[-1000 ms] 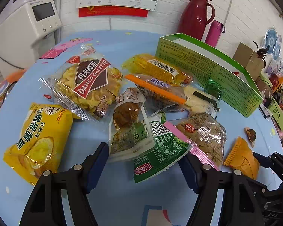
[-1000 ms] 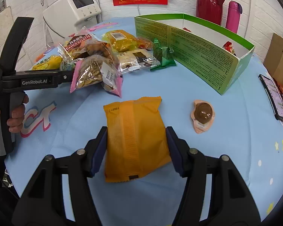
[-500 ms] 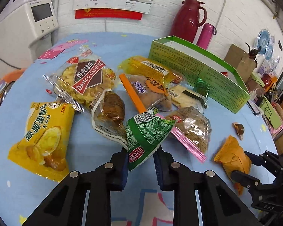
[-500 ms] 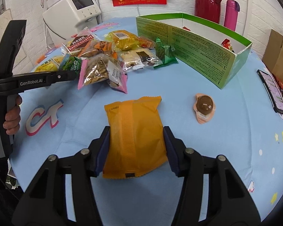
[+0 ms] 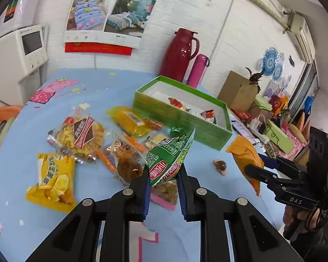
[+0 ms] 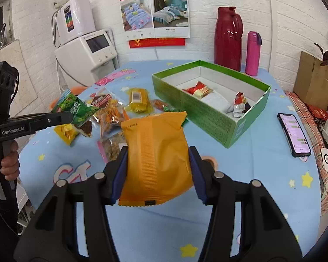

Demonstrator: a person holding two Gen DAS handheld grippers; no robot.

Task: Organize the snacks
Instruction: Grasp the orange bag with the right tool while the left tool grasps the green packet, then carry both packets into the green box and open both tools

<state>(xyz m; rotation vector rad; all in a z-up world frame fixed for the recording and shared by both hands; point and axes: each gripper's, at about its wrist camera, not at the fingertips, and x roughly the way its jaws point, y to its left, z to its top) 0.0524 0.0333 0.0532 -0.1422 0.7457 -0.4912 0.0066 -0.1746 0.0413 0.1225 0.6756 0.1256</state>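
Two packets hung clear of the surface (image 6: 262,157) because your left tool (image 5: 163,174) clamped the green packet (image 5: 170,157) and your right tool (image 6: 156,170) the orange packet (image 6: 155,152), ready for the far green box (image 6: 207,113).

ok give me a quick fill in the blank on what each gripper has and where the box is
1. The left gripper is shut on a ____ snack packet.
2. The right gripper holds an ____ packet.
3. The green box stands in front of a red jug and a ____ bottle.

Missing words: green; orange; pink
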